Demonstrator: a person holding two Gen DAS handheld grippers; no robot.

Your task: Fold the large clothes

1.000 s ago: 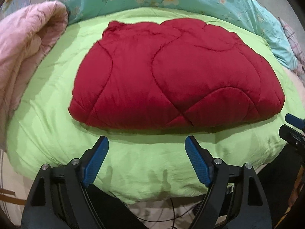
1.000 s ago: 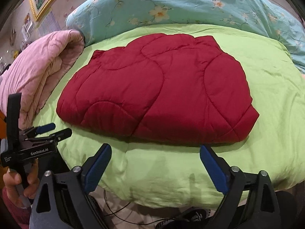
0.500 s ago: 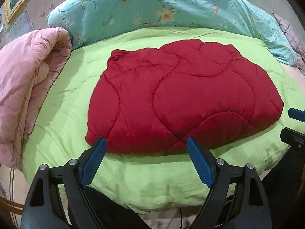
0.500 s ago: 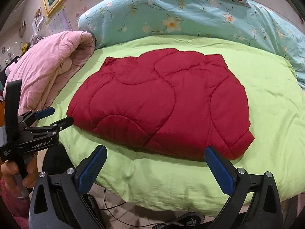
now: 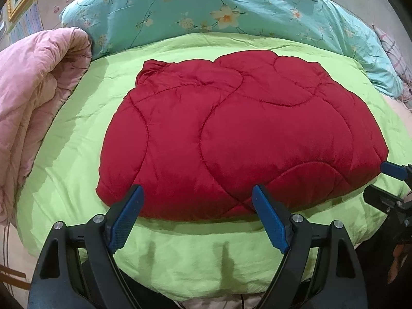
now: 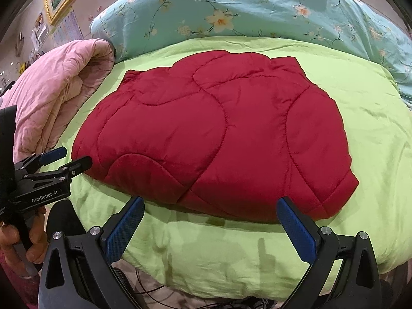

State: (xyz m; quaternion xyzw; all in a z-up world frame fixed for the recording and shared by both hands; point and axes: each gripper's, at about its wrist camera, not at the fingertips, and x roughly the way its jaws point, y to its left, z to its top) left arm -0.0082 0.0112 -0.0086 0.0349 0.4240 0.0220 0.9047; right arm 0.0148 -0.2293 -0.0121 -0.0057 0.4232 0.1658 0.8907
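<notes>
A red quilted garment (image 5: 239, 139) lies folded and flat on a lime-green bedcover (image 5: 77, 134); it also shows in the right wrist view (image 6: 213, 131). My left gripper (image 5: 197, 193) is open and empty, held off the bed's near edge in front of the garment's near hem. It also shows at the left of the right wrist view (image 6: 68, 158). My right gripper (image 6: 211, 203) is open and empty, held in front of the near hem. Its fingertips show at the right of the left wrist view (image 5: 383, 180).
A pink quilt (image 5: 33, 95) is rolled up at the left of the bed. A turquoise floral duvet (image 5: 219, 7) lies along the far side. The green cover (image 6: 373, 118) drops off at the near edge, with cables on the floor (image 6: 154, 291) below.
Both grippers have pulled back and tilted up, so more of the bed's far side shows. The garment has not moved. Both stay open.
</notes>
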